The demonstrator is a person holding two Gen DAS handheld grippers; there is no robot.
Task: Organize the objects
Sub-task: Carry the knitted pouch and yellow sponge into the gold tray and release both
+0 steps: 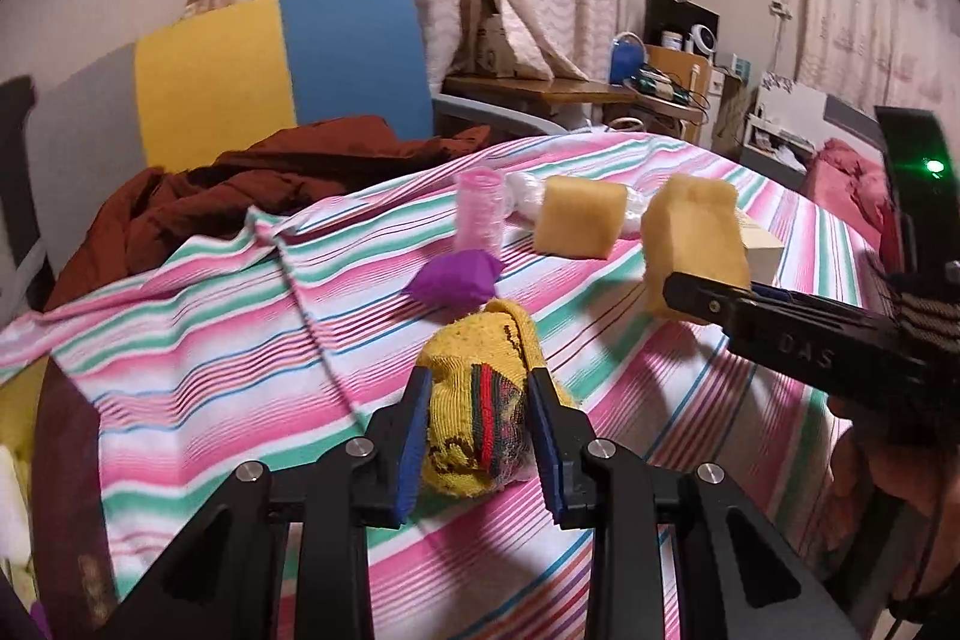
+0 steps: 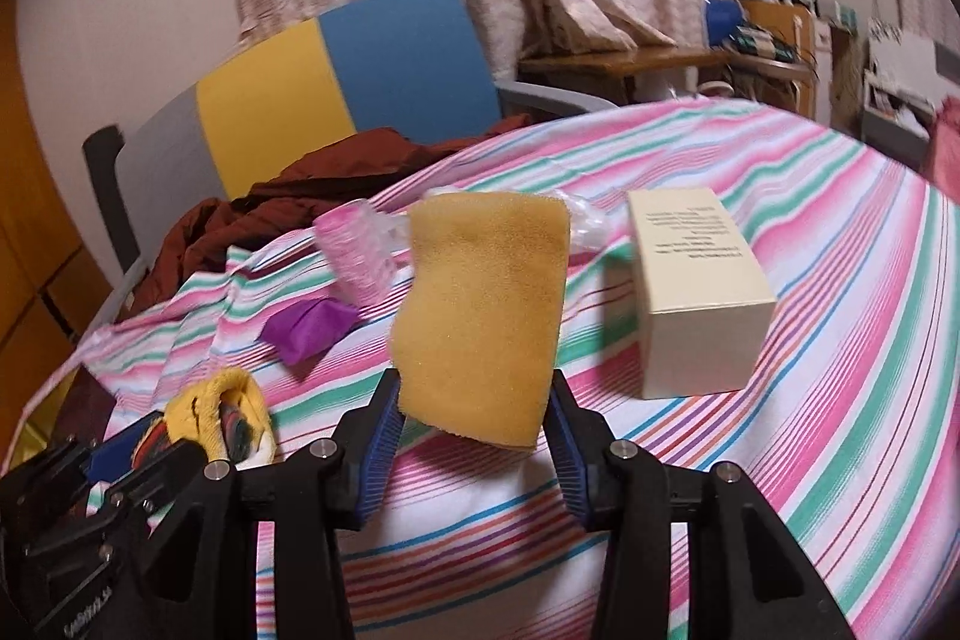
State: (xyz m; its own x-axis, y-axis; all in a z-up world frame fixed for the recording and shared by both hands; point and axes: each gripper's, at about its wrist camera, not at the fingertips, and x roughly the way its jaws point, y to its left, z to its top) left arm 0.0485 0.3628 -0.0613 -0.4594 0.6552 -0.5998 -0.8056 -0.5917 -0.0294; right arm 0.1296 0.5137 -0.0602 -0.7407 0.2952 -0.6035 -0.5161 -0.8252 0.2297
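Meanwhile, the left gripper [image 1: 480, 436] is clamping a yellow rolled sock [image 1: 474, 400] at lower centre. The right gripper [image 2: 474, 430] is holding a sponge [image 2: 480, 316] upright, with a cream box [image 2: 702, 292] lying just right of it.

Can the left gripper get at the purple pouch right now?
Probably not yet: the left gripper is shut on the yellow sock. The path to the purple pouch itself looks free.

The held sponge [image 2: 480, 316] hides the second sponge [image 1: 579, 218]; the box [image 2: 699, 292] print is blurred beyond reading.
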